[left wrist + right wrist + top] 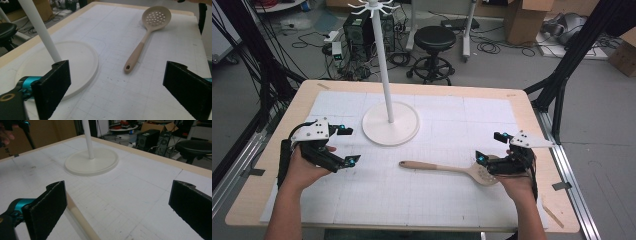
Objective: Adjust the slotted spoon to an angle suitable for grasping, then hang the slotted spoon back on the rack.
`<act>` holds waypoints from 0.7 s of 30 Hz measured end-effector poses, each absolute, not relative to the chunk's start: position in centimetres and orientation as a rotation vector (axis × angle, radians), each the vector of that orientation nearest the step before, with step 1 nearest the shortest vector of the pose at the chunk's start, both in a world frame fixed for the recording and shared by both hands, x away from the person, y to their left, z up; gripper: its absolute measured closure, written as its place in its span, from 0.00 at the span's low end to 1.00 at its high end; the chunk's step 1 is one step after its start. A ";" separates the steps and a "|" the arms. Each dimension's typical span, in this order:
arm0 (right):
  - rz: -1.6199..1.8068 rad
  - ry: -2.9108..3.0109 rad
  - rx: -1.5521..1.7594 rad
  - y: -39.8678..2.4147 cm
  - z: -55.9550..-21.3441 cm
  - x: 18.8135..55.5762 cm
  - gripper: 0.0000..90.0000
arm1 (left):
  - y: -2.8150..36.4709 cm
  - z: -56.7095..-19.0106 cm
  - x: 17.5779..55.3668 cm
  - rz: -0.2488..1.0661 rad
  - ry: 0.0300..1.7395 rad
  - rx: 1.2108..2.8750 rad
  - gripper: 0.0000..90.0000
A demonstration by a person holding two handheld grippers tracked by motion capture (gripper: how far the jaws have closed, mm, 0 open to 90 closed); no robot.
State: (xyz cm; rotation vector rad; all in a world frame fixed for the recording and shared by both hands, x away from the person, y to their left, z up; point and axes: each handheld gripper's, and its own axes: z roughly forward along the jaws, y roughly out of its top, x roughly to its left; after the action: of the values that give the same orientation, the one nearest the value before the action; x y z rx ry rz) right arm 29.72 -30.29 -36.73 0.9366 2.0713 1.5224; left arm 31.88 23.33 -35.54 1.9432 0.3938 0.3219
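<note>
The right claw (490, 148) is hovering with its jaws wide apart around the bowl end of the spoon (447, 168), one jaw just over the bowl and the other farther back; the right gripper view is showing the spoon's handle (80, 220) running past the near jaw, untouched. The left claw (349, 145) is likewise hanging open, gripping nothing, near the left edge of the white mat (442, 120). The spoon is lying flat on the mat, its long axis running across the table (277, 150), handle pointing toward the left claw and slotted bowl toward the right one. Both hands are coming in from the near edge, forearms level, claws facing each other. The left gripper view is showing the bowl's holes (156, 18) and the handle's hanging hole. Behind stands a white stand (390, 122), its pole rising from a round base.
</note>
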 end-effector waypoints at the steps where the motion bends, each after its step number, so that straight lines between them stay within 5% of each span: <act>1: 1.522 2.071 0.936 -30.3 -36.7 29.7 0.01 | 23.4 -35.5 31.9 0.324 0.402 1.937 0.07; 21: 1.509 2.115 0.915 -29.0 -36.9 29.7 0.01 | 23.8 -35.6 31.9 0.339 0.412 1.895 0.02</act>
State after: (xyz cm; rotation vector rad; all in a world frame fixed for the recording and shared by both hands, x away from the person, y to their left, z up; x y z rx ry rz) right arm 29.74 -29.00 -36.85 0.9155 2.1153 1.5085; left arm 31.90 23.82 -35.56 1.8953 0.4121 0.3395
